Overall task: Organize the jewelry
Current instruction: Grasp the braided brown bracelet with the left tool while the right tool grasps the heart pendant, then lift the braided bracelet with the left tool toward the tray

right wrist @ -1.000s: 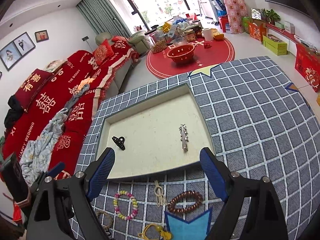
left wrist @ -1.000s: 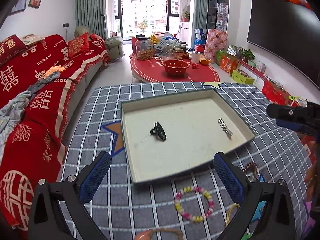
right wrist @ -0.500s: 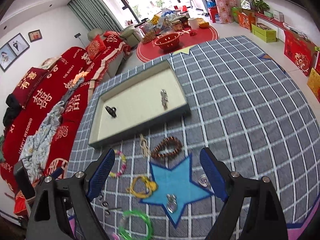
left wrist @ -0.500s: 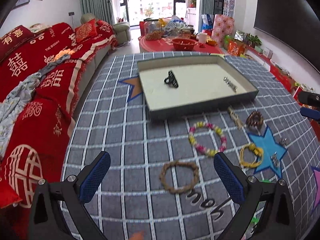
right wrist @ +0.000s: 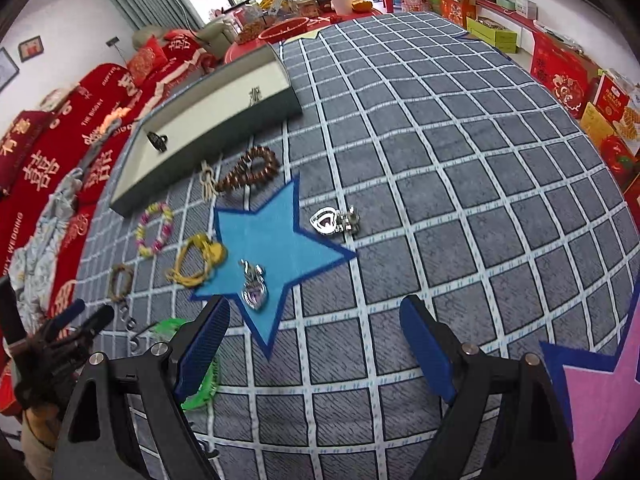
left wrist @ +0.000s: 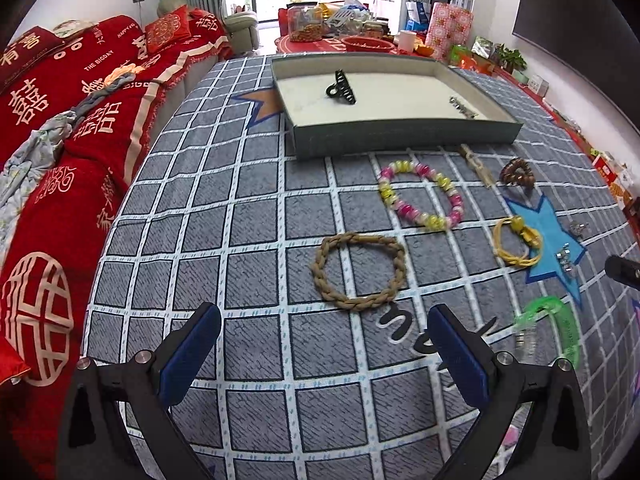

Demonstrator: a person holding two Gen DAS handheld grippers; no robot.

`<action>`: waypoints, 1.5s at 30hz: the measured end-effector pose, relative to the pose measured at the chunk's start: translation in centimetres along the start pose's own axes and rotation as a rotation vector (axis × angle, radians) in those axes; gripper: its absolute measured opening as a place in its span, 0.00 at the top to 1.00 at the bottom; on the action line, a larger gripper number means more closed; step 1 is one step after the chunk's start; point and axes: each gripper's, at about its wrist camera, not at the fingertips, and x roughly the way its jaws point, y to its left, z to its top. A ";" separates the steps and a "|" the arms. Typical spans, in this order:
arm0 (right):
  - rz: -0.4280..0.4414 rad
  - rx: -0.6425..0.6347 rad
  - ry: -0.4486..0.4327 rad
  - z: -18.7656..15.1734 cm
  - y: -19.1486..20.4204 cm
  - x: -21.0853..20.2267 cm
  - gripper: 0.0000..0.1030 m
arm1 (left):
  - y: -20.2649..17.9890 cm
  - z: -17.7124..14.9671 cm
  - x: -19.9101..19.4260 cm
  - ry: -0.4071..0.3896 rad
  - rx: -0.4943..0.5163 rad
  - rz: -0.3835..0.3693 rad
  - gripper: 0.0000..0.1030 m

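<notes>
A shallow tray [left wrist: 400,136] [right wrist: 208,140] holds a black hair claw [left wrist: 341,87] and a silver clip [left wrist: 462,106]. On the checked cloth before it lie a braided tan bracelet [left wrist: 358,270], a pink-yellow bead bracelet [left wrist: 420,194], a yellow cord bracelet [left wrist: 516,242] [right wrist: 196,260], a brown bead bracelet [right wrist: 248,170], a green bangle [left wrist: 556,320] and two silver heart clips [right wrist: 334,220] [right wrist: 254,286]. My left gripper [left wrist: 324,356] is open, just short of the braided bracelet. My right gripper [right wrist: 316,356] is open, near the lower heart clip.
A red-covered sofa [left wrist: 60,120] runs along the table's left edge. A pink star patch [right wrist: 600,392] lies at the near right. Red boxes [right wrist: 568,76] stand on the floor to the right. A round red table [left wrist: 344,42] with clutter stands beyond the tray.
Both grippers have pulled back from the tray toward me and dropped lower over the cloth. The loose bracelets and clips now fill the views; both stay open and empty.
</notes>
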 end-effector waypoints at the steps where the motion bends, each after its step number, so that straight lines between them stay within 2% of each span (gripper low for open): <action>1: -0.009 -0.008 0.001 -0.2 0.2 0.2 0.14 | 0.0 0.0 0.2 0.001 0.001 0.007 0.00; 13: -0.103 -0.117 -0.004 -0.2 3.5 2.6 0.15 | -0.4 0.9 2.2 0.004 0.004 0.031 0.00; 21: -0.205 -0.248 -0.031 -0.4 6.4 3.8 0.37 | -0.6 1.3 2.6 0.006 -0.010 -0.007 0.00; 24: -0.197 -0.264 -0.033 -0.5 6.9 3.6 0.49 | -1.0 1.0 2.2 -0.018 0.013 -0.026 0.00; 26: -0.193 -0.266 -0.032 -0.5 7.0 3.5 0.59 | -1.5 0.9 1.7 -0.029 0.035 -0.038 0.14; 29: -0.185 -0.270 -0.030 -0.6 7.0 3.4 0.70 | -2.2 0.9 1.4 -0.037 0.061 -0.050 0.26; 30: -0.184 -0.273 -0.030 -0.6 7.0 3.3 0.77 | -2.3 0.9 1.3 -0.039 0.066 -0.054 0.27; 31: -0.183 -0.274 -0.030 -0.6 7.0 3.3 0.80 | -2.4 0.9 1.2 -0.041 0.070 -0.058 0.30; 33: -0.181 -0.275 -0.031 -0.7 7.0 3.3 0.82 | -2.6 0.8 1.0 -0.048 0.083 -0.070 0.42; 35: -0.174 -0.268 -0.034 -0.6 6.9 3.2 0.82 | -2.8 0.8 0.9 -0.053 0.095 -0.082 0.69; 36: -0.169 -0.261 -0.035 -0.6 6.8 3.2 0.82 | -2.8 0.8 0.8 -0.051 0.097 -0.092 0.75; 39: -0.130 -0.223 -0.032 -0.5 6.1 2.9 0.82 | -2.3 0.9 0.5 -0.044 0.061 -0.140 0.76; 41: -0.097 -0.194 -0.030 -0.3 5.6 2.5 0.82 | -1.9 1.1 0.2 -0.044 0.031 -0.179 0.88; 45: -0.025 -0.130 -0.039 0.6 4.4 1.5 0.82 | -1.5 1.7 -1.1 -0.061 0.010 -0.226 0.88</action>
